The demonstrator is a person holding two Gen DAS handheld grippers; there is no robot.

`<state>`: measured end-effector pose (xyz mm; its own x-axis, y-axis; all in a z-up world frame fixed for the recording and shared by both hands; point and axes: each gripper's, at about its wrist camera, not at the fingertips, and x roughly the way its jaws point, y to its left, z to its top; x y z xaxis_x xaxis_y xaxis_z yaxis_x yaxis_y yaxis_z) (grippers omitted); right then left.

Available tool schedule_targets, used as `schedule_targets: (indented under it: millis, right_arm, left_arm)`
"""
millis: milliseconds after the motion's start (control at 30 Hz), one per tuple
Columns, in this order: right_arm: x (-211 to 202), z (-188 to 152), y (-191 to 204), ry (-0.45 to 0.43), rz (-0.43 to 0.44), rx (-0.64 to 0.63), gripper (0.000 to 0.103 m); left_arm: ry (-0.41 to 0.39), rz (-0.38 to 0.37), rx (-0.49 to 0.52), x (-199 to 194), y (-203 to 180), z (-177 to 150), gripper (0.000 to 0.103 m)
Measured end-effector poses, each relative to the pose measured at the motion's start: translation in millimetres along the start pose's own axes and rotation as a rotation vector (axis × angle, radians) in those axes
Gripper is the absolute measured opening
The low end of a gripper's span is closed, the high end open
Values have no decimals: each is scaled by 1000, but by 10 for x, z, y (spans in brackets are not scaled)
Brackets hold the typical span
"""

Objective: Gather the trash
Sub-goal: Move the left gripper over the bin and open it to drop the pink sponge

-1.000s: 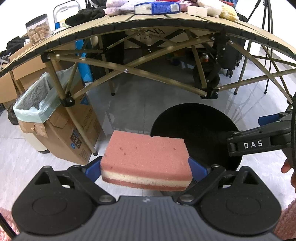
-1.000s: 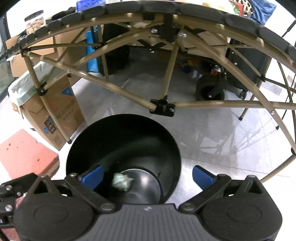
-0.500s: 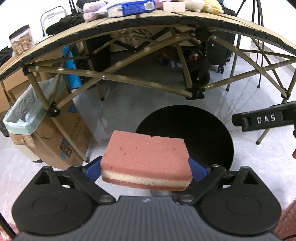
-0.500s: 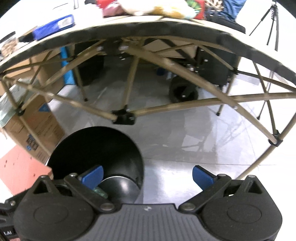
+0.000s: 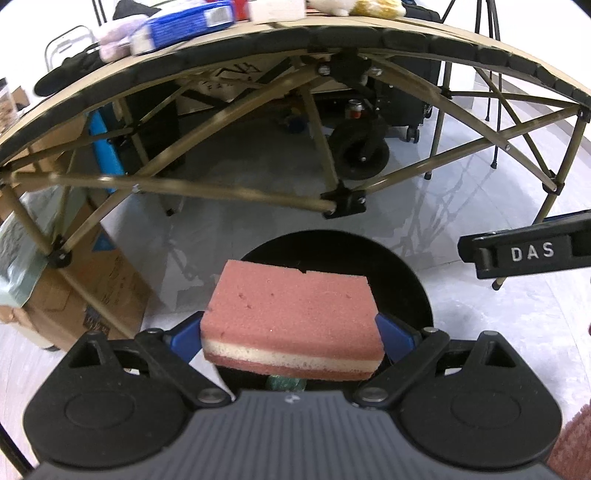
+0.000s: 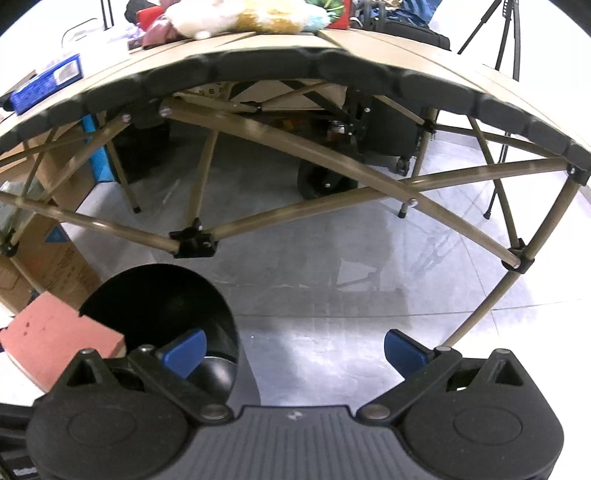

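My left gripper [image 5: 290, 334] is shut on a pink sponge [image 5: 291, 306] with a cream middle layer, held level over the mouth of a black round bin [image 5: 402, 280] on the floor. A greenish crumpled scrap [image 5: 286, 384] shows in the bin just under the sponge. In the right wrist view the same sponge [image 6: 55, 339] hangs at the lower left over the bin [image 6: 162, 295]. My right gripper [image 6: 295, 349] is open with nothing between its blue pads, to the right of the bin and above the bare floor. Its side also shows as the black DAS-marked finger [image 5: 524, 254].
A folding table with tan crossed legs [image 5: 229, 192] spans the view ahead, with a blue box [image 5: 184, 26] and soft toys [image 6: 236, 14] on top. A cardboard box [image 5: 92, 280] and a lined waste bin [image 5: 14, 266] stand at left. A wheeled black case [image 5: 362, 151] sits under the table.
The left gripper has carried the sponge forward and right, now over the black bin's mouth. The right gripper has swung right and up, away from the bin, still open.
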<state>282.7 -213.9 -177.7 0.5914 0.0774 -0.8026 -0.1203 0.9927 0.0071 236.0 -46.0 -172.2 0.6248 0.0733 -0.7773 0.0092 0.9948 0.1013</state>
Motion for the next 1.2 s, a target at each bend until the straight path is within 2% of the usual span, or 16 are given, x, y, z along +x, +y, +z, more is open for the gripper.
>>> schedule_targets:
  millis: [333,600,767,1200]
  right_arm:
    - [100,48,-184,20,-55,48,103]
    - [130,51,-101,28,-44,24,103]
    - [125,47,-108,28,-49,27,103]
    - [111,49,-108,28,-45,22,103]
  left_arm:
    - [67,-9,-19,368,-98,60,97]
    - [52,-9,-21,352,-69,44,98]
    - [91,-53,-66,385,-38,62,103]
    - [120,-39,-66,441,-44,47,103]
